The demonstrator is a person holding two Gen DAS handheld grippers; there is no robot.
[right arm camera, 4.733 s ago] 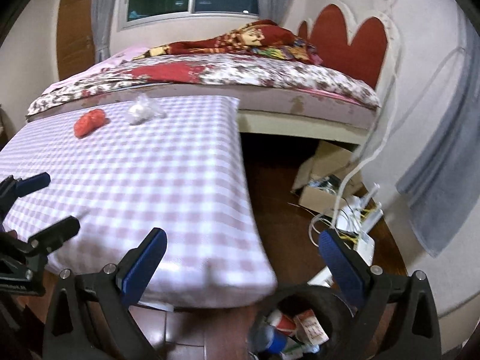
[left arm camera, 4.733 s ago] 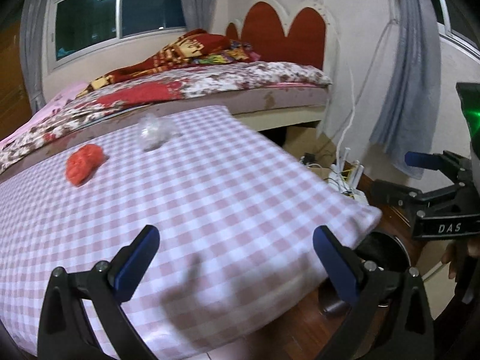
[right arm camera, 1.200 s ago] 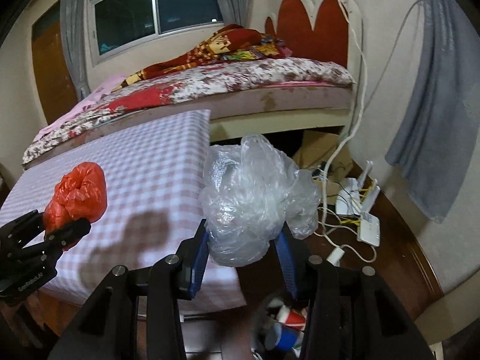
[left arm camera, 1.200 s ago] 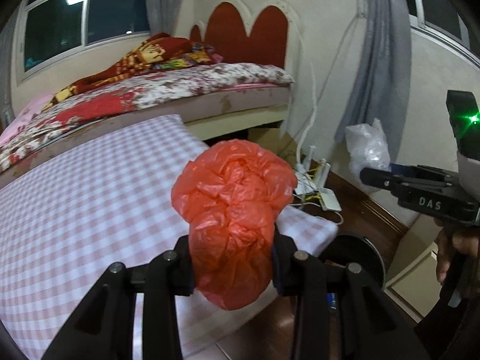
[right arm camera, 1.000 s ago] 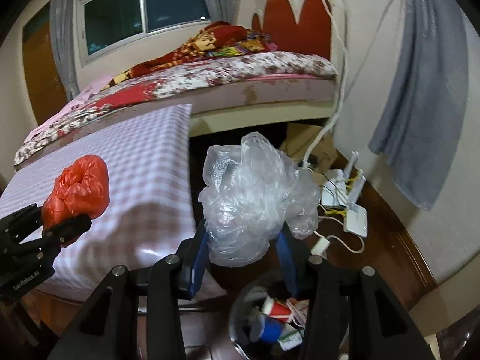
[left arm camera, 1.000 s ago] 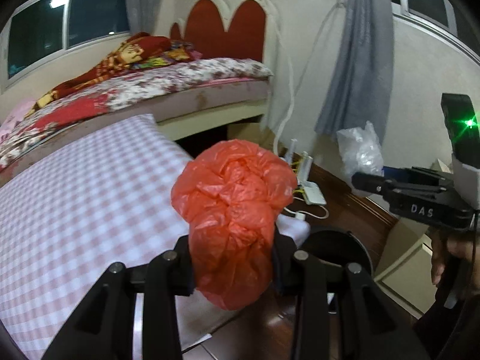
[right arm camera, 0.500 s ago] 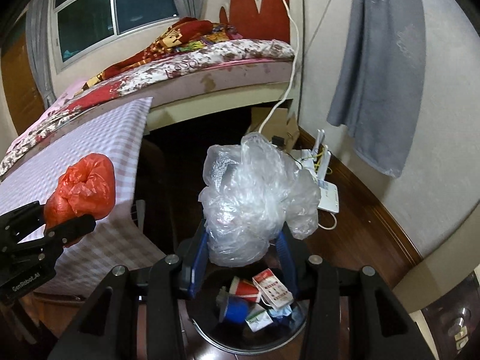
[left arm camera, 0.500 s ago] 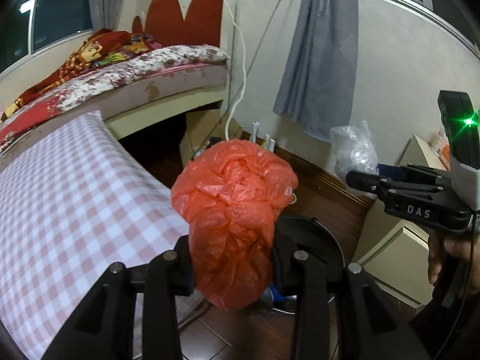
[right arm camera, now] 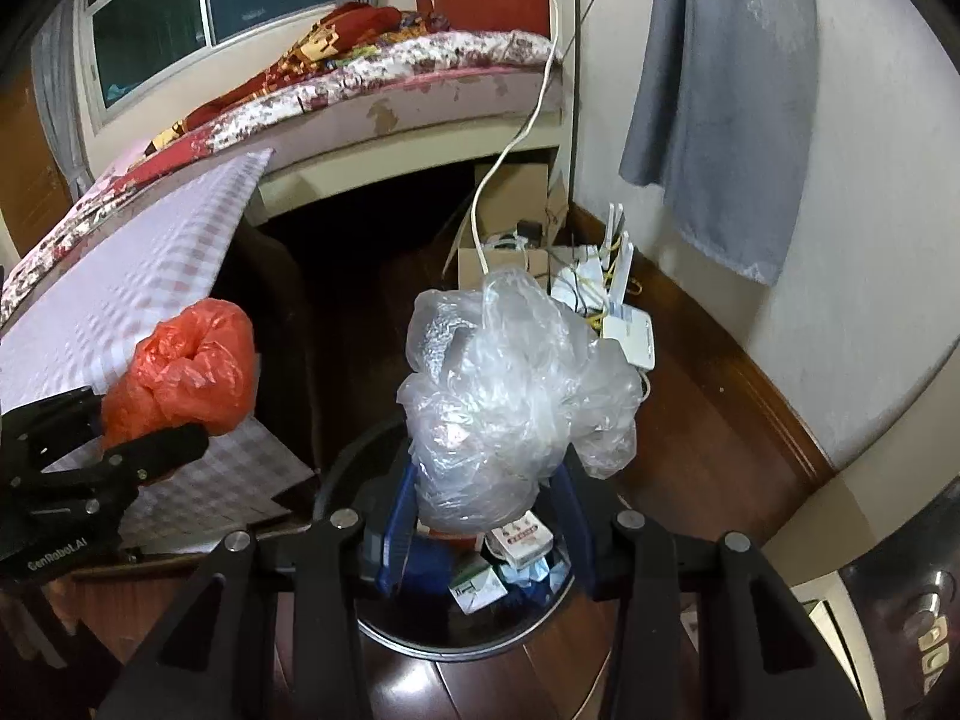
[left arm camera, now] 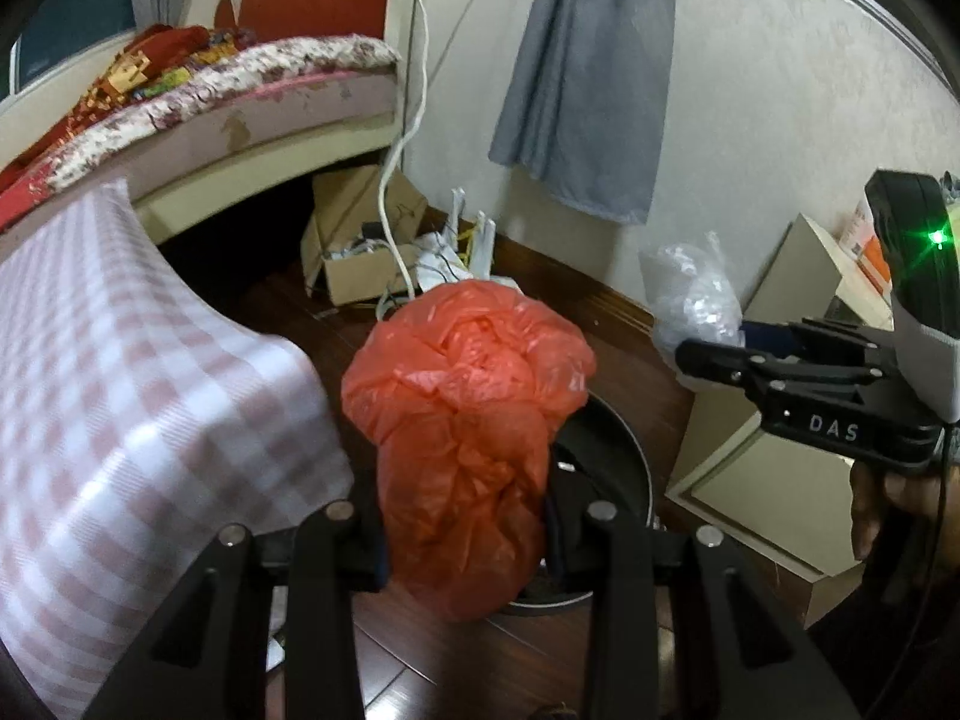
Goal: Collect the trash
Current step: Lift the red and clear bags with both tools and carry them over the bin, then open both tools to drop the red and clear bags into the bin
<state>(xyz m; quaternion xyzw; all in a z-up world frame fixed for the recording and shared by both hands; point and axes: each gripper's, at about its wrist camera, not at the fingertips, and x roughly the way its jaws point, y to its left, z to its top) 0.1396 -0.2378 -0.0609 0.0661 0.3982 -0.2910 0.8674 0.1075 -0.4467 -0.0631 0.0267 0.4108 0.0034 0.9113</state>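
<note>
Dim indoor light, fisheye-bent edges with dark corners, slight motion blur.

The trash bin (right arm camera: pixel 336 480) stands on the floor (right arm camera: pixel 708 420) beside the mattress (right arm camera: pixel 150 276), litter (right arm camera: pixel 516 546) inside it. A cardboard box (right arm camera: pixel 510 264) sits behind it, the bed (right arm camera: pixel 420 84) beyond
</note>
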